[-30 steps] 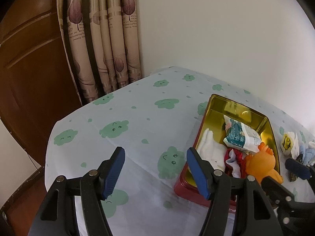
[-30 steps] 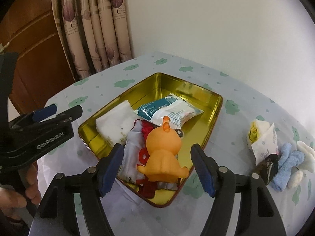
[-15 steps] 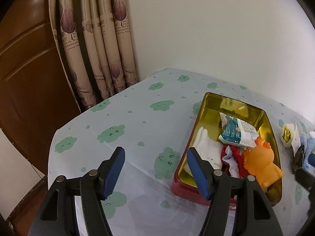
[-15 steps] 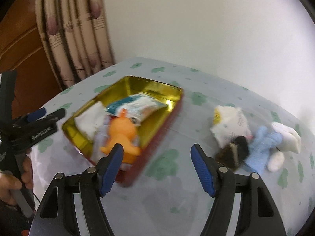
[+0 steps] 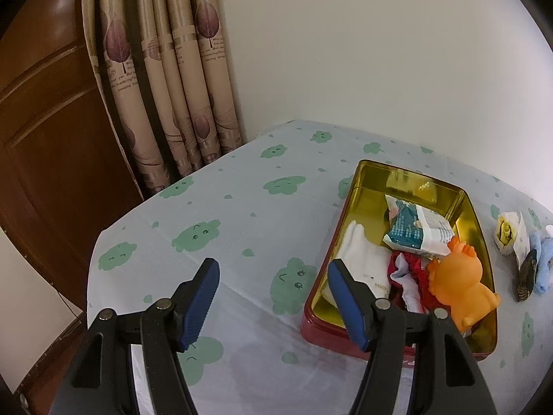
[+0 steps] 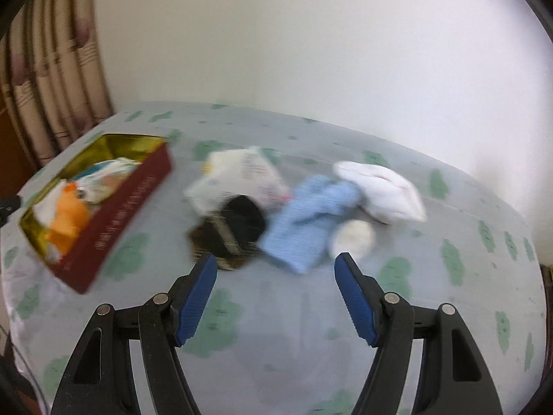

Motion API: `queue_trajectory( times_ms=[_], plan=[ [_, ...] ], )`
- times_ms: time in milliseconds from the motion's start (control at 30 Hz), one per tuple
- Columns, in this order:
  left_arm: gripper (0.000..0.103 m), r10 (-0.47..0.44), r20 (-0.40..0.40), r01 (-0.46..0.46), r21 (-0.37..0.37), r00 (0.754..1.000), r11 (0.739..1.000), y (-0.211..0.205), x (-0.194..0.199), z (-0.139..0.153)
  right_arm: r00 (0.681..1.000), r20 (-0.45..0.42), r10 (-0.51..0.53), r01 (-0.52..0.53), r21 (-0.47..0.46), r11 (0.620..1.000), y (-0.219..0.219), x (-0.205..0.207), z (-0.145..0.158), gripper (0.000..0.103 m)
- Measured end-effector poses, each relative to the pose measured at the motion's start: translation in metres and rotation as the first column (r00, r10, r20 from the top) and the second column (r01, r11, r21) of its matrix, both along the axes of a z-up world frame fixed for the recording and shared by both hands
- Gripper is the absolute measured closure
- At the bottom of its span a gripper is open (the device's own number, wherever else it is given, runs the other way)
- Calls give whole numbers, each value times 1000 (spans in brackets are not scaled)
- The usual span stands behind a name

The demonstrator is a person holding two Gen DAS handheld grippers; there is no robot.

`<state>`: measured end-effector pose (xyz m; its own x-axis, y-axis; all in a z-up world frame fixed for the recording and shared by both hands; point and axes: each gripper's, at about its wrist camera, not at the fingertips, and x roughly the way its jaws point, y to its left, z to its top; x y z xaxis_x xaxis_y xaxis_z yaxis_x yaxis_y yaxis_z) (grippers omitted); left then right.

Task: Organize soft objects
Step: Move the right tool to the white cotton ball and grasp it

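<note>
Lying just ahead of the empty, spread right hand-held gripper, the blue sock is untouched

The counter, under a pale cloth printed with green clouds, carries a gold-lined red tin at right of the left wrist frame. Beside the tin lie a white packet, a dark object, a blue sock and white socks, touching one another.
</note>
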<state>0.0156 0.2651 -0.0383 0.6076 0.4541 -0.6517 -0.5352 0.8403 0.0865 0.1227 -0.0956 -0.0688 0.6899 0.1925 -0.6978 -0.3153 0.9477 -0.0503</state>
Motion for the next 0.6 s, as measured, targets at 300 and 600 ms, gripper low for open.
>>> queue_trajectory(
  times_ms=[300,600],
  plan=[
    [36,-9,46,9,-6,999,1000,-2,-3,6,995,-10,-101,100,-36,994,-42,30,-23,44],
    [36,-34,94,34,5,995,999,-7,-4,13,992,-30,-120,119,-47,992,-40,62,-37,47]
  ],
)
